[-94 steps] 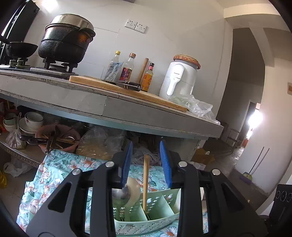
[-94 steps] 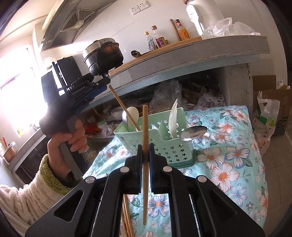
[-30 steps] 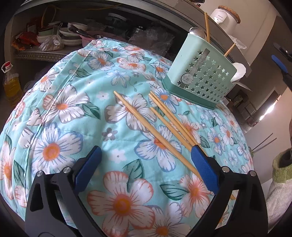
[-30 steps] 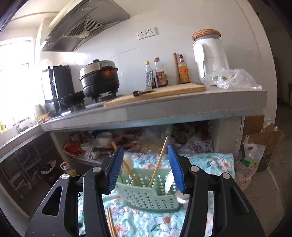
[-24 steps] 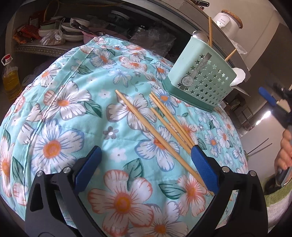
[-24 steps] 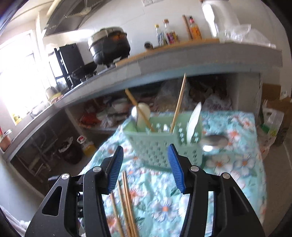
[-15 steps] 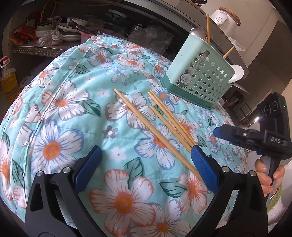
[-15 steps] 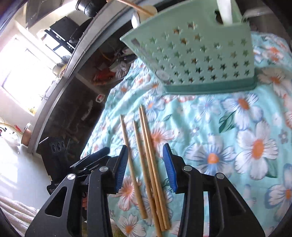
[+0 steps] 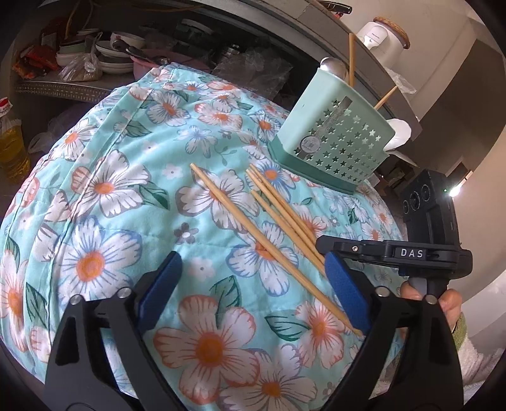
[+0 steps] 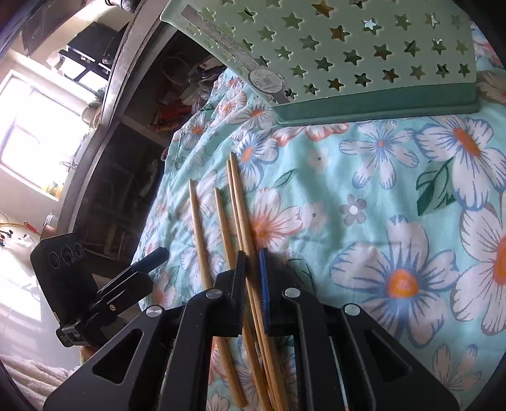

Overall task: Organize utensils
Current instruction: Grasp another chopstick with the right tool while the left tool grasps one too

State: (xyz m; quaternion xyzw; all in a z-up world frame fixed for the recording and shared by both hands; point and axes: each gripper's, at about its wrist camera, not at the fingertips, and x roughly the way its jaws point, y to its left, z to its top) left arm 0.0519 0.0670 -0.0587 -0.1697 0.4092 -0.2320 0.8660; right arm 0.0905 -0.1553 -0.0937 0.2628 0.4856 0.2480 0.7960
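Four chopsticks lie on the floral cloth before the green caddy.

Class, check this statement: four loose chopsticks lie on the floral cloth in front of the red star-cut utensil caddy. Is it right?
Not quite. The utensil caddy is mint green, not red, as the left wrist view shows. The four chopsticks do lie loose on the floral cloth in front of it.

You are working in a lived-in home kitchen. Take the green star-punched utensil caddy as your landmark: behind it runs a grey concrete tabletop carrying a white appliance. Under that slab, left of the caddy, an open shelf holds stacked bowls and plates. Far left stands an oil bottle.
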